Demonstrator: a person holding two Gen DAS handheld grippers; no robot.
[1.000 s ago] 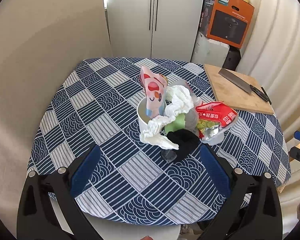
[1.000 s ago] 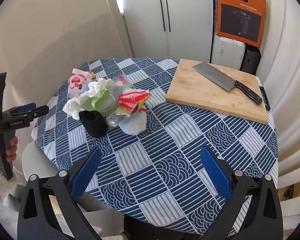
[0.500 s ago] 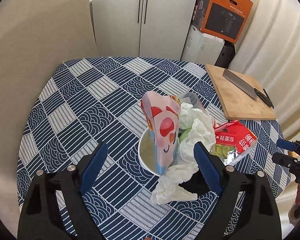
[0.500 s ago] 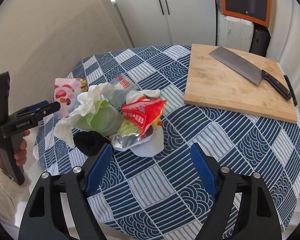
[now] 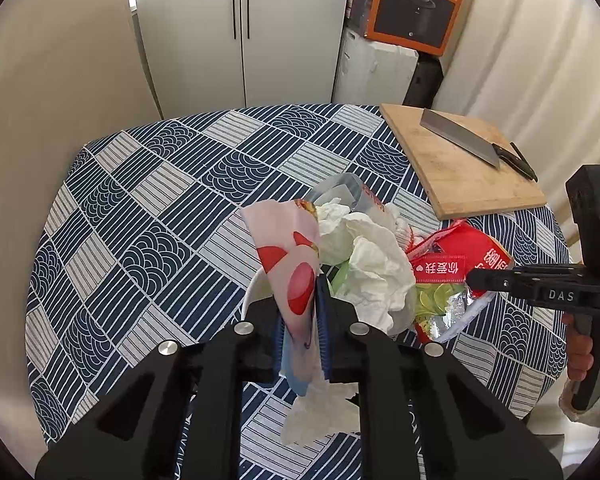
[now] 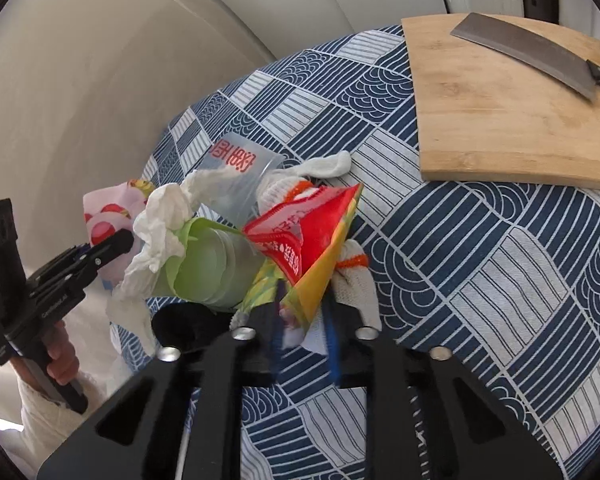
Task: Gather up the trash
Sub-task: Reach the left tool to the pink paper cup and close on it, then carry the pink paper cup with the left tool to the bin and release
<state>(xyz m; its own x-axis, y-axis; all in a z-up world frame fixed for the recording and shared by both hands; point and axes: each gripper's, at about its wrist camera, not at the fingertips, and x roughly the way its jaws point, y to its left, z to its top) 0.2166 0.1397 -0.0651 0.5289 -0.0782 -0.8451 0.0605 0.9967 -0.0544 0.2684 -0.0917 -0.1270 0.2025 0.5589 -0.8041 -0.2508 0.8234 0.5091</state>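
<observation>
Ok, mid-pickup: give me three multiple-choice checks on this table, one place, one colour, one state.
1. Where does the cleaver lie?
A) on the cutting board
B) in the white bowl
C) on the floor

2. What colour is the cup lying in the trash pile?
A) black
B) light green
C) orange

3. What is the left claw doing?
A) hanging open above the pile
B) gripping the cleaver
C) closing on the pink wrapper

Key: 1 A, blade rests on the board; 2 B, green in the right view; 3 C, wrapper is between its pads.

Pale cabinet [image 5: 240,32], cream curtain [image 5: 540,60]
</observation>
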